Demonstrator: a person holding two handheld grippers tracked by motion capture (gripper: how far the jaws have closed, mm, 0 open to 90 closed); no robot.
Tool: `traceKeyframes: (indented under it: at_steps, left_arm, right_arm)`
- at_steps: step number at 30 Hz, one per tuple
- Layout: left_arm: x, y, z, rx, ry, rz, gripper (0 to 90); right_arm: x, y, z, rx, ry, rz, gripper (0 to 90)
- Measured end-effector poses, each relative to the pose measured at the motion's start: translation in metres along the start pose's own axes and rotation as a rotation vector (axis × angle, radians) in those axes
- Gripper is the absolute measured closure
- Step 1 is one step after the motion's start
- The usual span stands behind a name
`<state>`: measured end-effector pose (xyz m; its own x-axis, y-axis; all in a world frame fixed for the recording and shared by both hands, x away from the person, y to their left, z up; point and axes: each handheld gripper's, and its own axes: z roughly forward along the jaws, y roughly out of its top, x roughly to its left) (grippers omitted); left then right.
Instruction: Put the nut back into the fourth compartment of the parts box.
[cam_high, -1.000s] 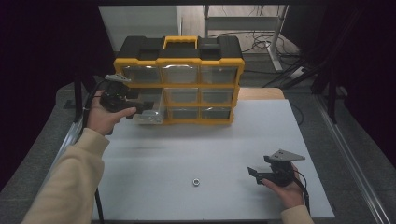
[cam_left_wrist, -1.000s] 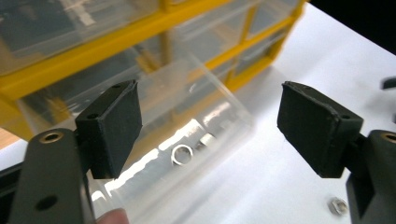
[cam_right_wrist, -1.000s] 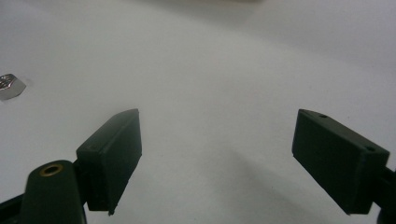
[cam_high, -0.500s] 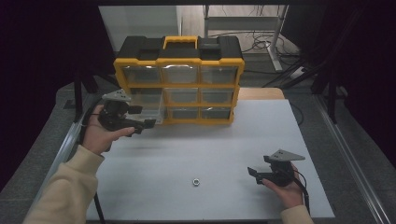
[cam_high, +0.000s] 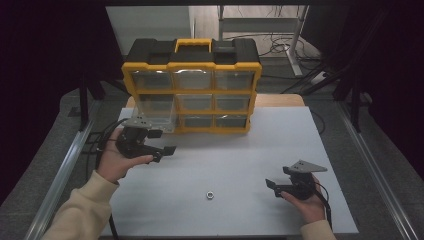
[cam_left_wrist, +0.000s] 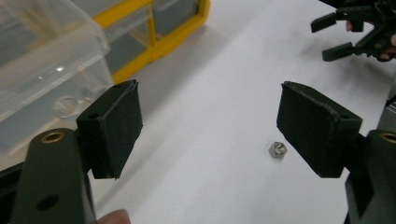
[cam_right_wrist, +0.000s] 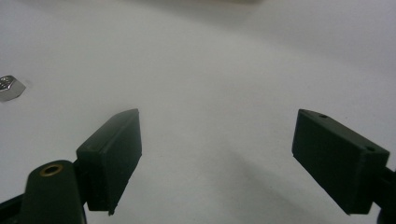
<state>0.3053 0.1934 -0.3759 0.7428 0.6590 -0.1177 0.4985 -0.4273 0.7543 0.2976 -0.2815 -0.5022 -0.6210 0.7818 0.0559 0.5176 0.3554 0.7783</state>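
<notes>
Steel nut (cam_high: 210, 194) lies ungrasped at lower centre, clear drawer (cam_high: 156, 112) pulled out, both left gripper (cam_high: 164, 152) and right gripper (cam_high: 273, 188) gaping empty.

Up at twelve o'clock on the table (cam_high: 300, 150), the organizer (cam_high: 192, 90) hides its own contents: the drawer fronts are too dim and glary to read. In the left gripper view the pulled-out clear drawer (cam_left_wrist: 42, 70) runs off the edge at nine and twelve o'clock, and a faint ring shape (cam_left_wrist: 67, 106) behind its wall is too blurred to identify. The nut (cam_right_wrist: 9, 87) in the right gripper view is clipped at nine o'clock. From above, the person's right hand (cam_high: 307, 202) is partly covered by the right gripper (cam_high: 281, 187), and both sleeves leave the frame at six o'clock.
</notes>
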Motion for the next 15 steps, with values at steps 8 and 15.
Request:
traceKeyframes:
  at_steps: [8,15]
  left_arm:
    - [-0.013,-0.010,0.015,0.032,-0.019,0.025,22.8]
    - [-0.021,-0.018,0.030,0.063,-0.028,0.037,22.8]
  right_arm:
    - [0.001,0.000,0.000,0.000,-0.001,-0.003,16.6]
    - [0.000,0.000,0.000,0.001,-0.001,-0.004,16.6]
